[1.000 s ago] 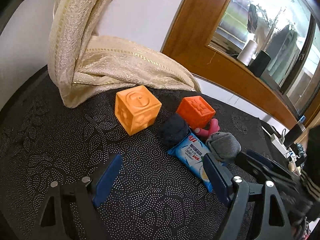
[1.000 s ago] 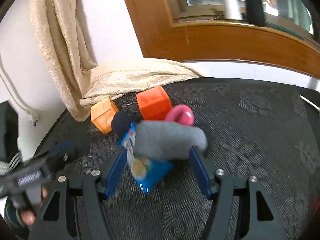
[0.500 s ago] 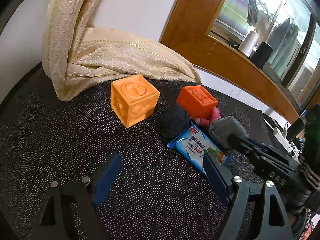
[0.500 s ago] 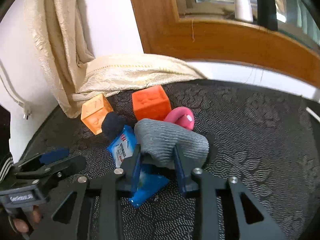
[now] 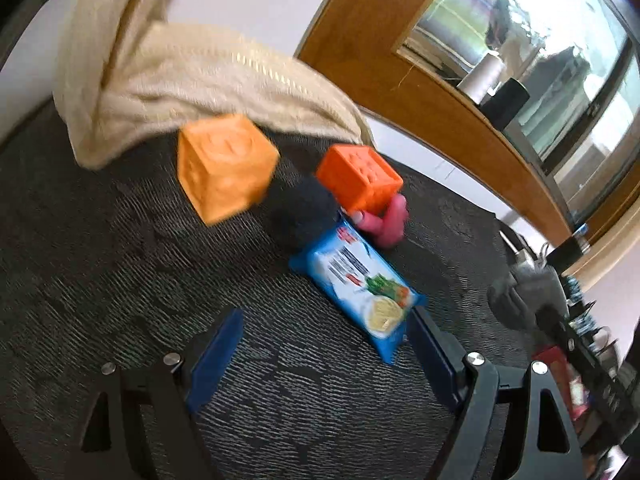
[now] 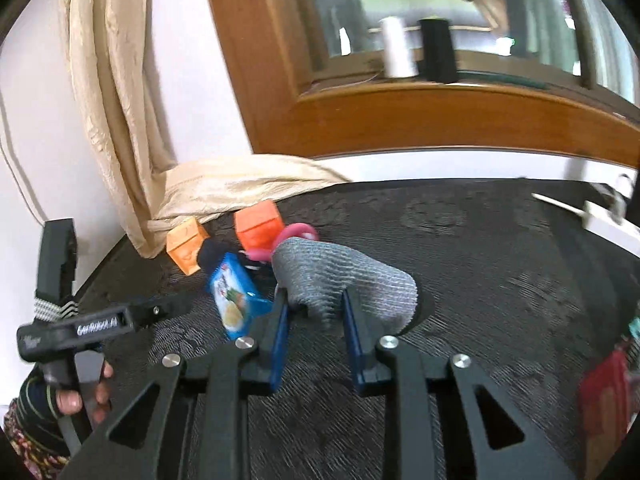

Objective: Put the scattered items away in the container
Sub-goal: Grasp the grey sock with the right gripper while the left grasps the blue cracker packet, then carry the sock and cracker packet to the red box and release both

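Carrying step: the right gripper (image 6: 314, 312) has its jaws pressed on the grey sock (image 6: 344, 276) and holds it above the dark tablecloth (image 6: 500, 248).
Left gripper (image 5: 324, 344): jaws wide, nothing between them, hovering low over the cloth.
Things not yet tidied: from the left gripper, the blue snack packet (image 5: 362, 284) lies at 1 o'clock, touching the dark ball (image 5: 304, 212); the pale orange cube (image 5: 224, 168) at 11 o'clock; the red-orange cube (image 5: 360, 180) and pink ring (image 5: 386, 220) at 12 to 1 o'clock.
Container: not visible in either view.
Next move, my judgement: bring the sock over the container, then open; the soft sock may sag.
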Demonstrator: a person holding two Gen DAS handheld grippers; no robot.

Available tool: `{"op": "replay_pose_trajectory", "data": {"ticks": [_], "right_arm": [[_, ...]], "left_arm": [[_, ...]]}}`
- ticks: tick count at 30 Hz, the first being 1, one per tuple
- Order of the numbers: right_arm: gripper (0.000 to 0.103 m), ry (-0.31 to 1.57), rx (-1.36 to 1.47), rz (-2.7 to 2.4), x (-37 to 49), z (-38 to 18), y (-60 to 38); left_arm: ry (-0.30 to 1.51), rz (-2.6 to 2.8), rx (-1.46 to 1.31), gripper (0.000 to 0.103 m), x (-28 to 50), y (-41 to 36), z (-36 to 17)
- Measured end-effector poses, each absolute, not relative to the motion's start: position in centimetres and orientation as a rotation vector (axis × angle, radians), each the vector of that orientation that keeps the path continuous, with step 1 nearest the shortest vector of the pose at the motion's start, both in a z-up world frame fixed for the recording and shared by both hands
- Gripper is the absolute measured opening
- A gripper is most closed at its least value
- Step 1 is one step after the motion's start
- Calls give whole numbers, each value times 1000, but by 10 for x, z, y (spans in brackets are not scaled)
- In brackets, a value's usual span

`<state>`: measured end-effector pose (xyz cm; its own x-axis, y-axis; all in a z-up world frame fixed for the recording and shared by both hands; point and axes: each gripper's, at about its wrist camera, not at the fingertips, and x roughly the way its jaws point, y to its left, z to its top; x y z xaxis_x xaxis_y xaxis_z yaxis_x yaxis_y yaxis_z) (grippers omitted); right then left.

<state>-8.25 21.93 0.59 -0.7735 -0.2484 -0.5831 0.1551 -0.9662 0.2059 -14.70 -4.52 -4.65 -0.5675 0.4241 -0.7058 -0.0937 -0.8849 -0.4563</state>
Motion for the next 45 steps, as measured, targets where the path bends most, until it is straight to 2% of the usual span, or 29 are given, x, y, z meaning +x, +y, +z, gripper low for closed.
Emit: {"op": "replay_pose_trajectory", "data": {"ticks": [4,16,20,25,27,28,45], "right_arm": [[28,-269,905,-2809,-66,6,238],[29,-437,855,-2794,-62,7,268],[29,-491,851,-2788,-60,7,275],[29,-515,847,-2785,-59,7,278],[29,-522,846,-2786,-59,7,280],[29,-528,846,-2788,-59,7,281],[29,-533,778,-2848,-52,11,286]], "left_arm": [[-693,2388,-1350,85,-155,-36,-57],[-962,2406,-1418,85,-183,-6,-61],[-931,2489,-1436,85,-193,5,-59],[-739,2621,-1416,85,-194,28,-56],[-655,2674,-1394,66,-194,34,-57],[-631,2676,-1388,50,-194,35,-58],[-512,2610,-1151,47,-129,42,-32]]}}
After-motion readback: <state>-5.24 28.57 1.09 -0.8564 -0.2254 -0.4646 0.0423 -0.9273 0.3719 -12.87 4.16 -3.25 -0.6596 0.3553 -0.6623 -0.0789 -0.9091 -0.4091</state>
